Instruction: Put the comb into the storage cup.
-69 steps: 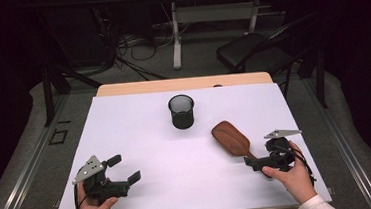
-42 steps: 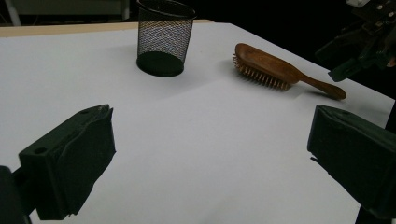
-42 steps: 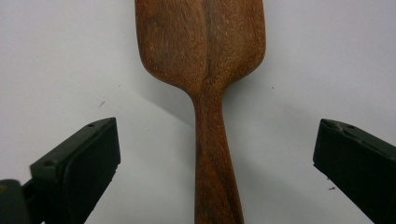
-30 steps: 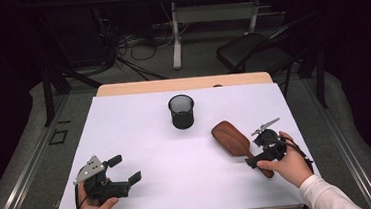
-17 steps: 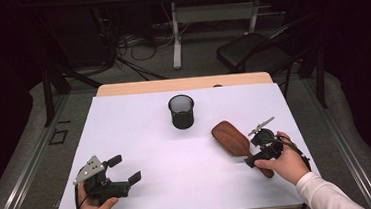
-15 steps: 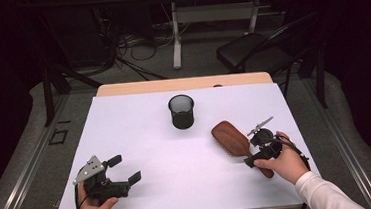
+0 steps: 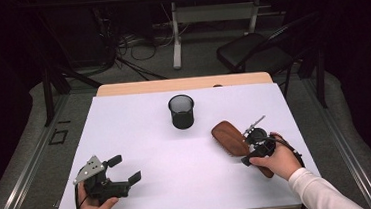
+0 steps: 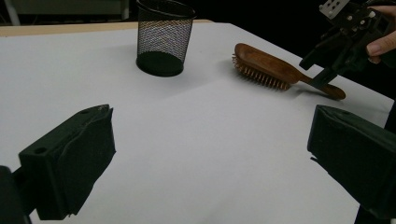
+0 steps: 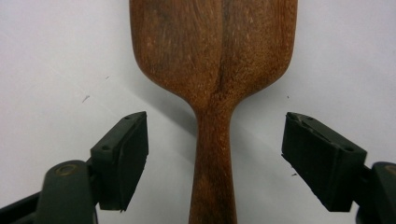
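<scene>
Wooden hairbrush (image 7: 230, 138) is lying bristles-down near the mesh cup (image 7: 181, 112); my right tongs (image 9: 215, 158) are straddling its handle, wide, untouching; left tongs (image 7: 124, 170) gaping over bare desk (image 7: 125, 129).

Right gripper (image 7: 251, 152) moved in from the bench's right edge, going forward and left onto the wooden hairbrush (image 7: 232, 138). It now sits over the brush handle, jaws wide apart on either side of the neck, not touching it. Its grey plate has tipped from roughly flat to edge-up. Right hand (image 7: 278, 160) and sleeve reach further onto the bench.
</scene>
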`<action>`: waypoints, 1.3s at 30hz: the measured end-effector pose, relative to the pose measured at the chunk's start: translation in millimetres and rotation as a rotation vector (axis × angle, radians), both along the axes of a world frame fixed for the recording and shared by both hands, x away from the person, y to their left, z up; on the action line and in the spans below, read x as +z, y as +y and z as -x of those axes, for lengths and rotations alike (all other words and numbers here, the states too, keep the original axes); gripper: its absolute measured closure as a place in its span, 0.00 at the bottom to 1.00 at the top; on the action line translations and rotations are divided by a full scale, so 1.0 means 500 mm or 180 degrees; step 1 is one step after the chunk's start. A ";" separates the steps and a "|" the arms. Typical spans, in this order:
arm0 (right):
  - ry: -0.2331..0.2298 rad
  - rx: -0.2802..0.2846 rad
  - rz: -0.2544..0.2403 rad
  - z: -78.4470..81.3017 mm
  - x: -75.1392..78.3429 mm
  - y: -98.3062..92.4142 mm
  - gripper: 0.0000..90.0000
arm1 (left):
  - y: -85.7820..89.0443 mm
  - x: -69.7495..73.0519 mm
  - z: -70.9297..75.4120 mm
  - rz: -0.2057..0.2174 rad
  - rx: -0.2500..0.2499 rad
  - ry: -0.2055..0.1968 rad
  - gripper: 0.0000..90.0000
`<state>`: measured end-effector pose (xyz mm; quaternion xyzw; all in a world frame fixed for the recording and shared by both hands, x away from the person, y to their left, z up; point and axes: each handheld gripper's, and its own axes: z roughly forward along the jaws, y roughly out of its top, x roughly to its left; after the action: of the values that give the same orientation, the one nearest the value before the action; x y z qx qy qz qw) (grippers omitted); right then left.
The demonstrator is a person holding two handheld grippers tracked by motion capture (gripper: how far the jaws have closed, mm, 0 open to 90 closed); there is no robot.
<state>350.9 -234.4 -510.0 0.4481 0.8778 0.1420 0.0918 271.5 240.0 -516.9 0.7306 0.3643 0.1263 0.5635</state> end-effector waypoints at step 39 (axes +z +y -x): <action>0.0293 -0.0088 0.0050 -0.025 -0.017 0.008 0.53 | -0.002 -0.003 -0.003 0.0013 -0.0015 0.0030 0.01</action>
<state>363.4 -230.5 -518.5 0.4654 0.8760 0.1130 0.0568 272.8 239.0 -518.4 0.7310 0.3655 0.1208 0.5635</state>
